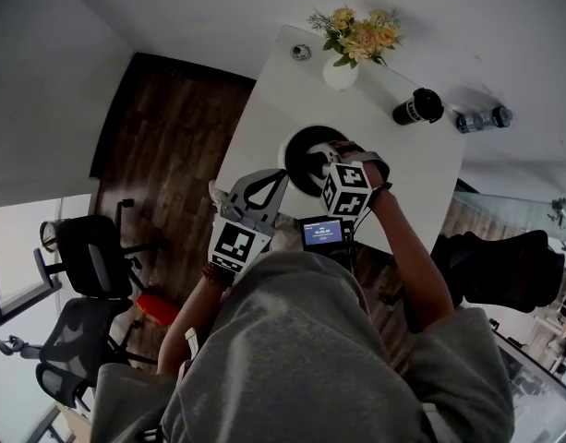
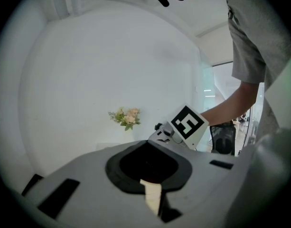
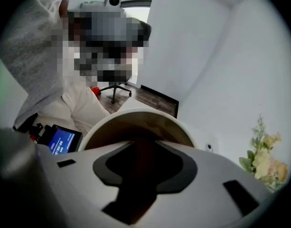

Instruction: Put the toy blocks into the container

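White counter [image 1: 283,90] carries the round container [image 1: 296,150] close to its left edge, toward your side. Your right claw [image 3: 139,151] tilts steeply down over the container's mouth, released, with its jaws apart. Your left claw [image 1: 267,186] sits at the counter's near edge, just beside the container, clenched on a pale toy block [image 2: 152,194].

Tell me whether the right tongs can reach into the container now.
Probably yes: the right tongs hang just above the container, pointing steeply down at its open mouth; nothing covers it.
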The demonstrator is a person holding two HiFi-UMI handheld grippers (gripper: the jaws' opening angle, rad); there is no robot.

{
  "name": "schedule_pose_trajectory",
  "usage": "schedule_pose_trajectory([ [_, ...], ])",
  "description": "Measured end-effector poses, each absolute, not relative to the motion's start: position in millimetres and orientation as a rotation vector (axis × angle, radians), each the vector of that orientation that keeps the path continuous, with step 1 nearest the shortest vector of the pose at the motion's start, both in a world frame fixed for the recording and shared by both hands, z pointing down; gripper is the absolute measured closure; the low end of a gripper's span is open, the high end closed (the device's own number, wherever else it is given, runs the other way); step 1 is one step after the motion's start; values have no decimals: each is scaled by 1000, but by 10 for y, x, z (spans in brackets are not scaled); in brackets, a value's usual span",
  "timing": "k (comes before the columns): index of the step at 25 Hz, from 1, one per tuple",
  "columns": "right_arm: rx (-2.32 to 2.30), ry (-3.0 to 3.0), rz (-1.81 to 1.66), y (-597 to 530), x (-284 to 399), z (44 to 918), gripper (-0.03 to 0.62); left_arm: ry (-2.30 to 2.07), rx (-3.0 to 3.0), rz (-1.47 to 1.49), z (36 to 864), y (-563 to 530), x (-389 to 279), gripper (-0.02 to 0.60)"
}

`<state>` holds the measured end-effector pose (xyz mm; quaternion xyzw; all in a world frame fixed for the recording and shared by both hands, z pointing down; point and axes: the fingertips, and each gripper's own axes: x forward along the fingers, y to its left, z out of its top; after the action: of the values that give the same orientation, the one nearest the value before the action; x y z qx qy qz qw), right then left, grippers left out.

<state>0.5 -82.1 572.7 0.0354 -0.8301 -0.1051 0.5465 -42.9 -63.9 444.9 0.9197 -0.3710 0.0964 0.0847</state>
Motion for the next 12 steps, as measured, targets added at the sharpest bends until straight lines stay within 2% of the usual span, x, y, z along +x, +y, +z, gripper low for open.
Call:
schedule_pose_trajectory([
  [12, 423, -2098, -279, -1110, 375, 5087, 473, -1045, 2773, 309, 4473, -588, -274, 575],
])
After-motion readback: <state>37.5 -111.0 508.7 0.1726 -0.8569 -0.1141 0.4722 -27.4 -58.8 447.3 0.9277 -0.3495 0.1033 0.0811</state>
